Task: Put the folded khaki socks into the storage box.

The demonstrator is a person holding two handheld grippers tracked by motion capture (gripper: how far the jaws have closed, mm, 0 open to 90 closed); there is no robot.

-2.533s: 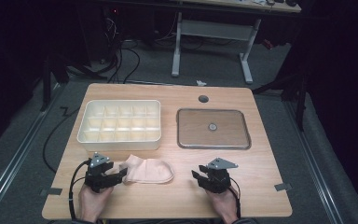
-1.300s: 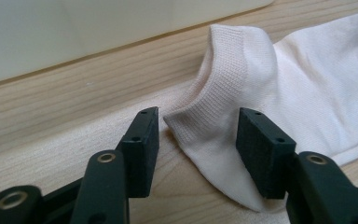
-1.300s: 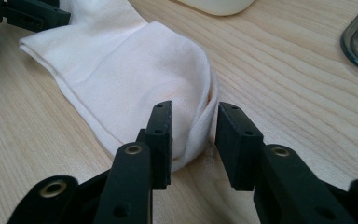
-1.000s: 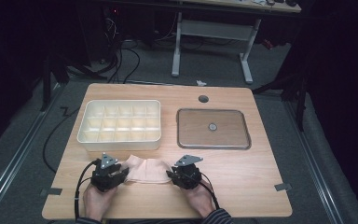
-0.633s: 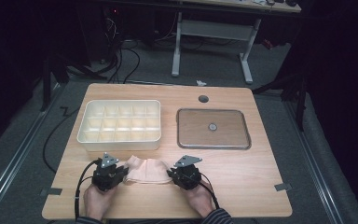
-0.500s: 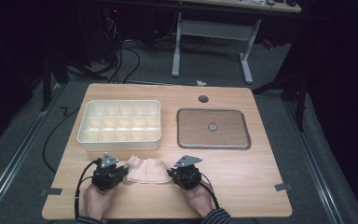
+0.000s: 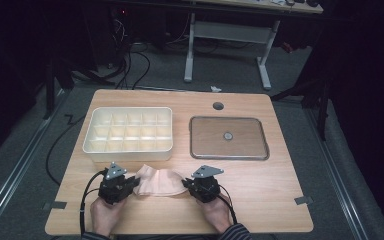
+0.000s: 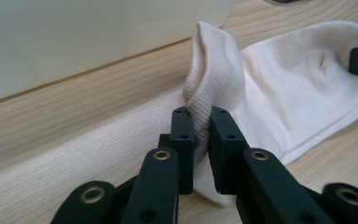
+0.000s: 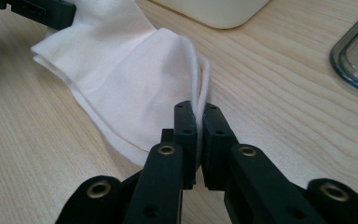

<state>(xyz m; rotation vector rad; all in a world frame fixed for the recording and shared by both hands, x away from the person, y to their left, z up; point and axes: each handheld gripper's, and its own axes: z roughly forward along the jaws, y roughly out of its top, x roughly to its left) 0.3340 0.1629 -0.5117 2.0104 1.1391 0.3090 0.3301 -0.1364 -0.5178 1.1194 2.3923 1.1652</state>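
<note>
A pale cream sock (image 7: 160,181) lies flat near the table's front edge, between my two grippers. My left gripper (image 7: 136,183) is shut on the sock's ribbed cuff end; in the left gripper view its pads (image 8: 201,126) pinch a raised fold of the sock (image 8: 289,93). At the sock's other end my right gripper (image 7: 185,184) is shut as well. The right gripper view has its pads (image 9: 198,123) clamping a thin double edge of the sock (image 9: 130,79). A hand holds each gripper low over the wood.
A cream tray with several compartments (image 7: 128,131) stands just behind the sock on the left. A flat grey metal tray (image 7: 228,137) with a small knob lies at the right. A cable hole (image 7: 218,106) sits near the table's far edge.
The right gripper has moved left from the bare wood to the sock's right end. Both grippers now clamp the sock; the left hand has barely shifted.
</note>
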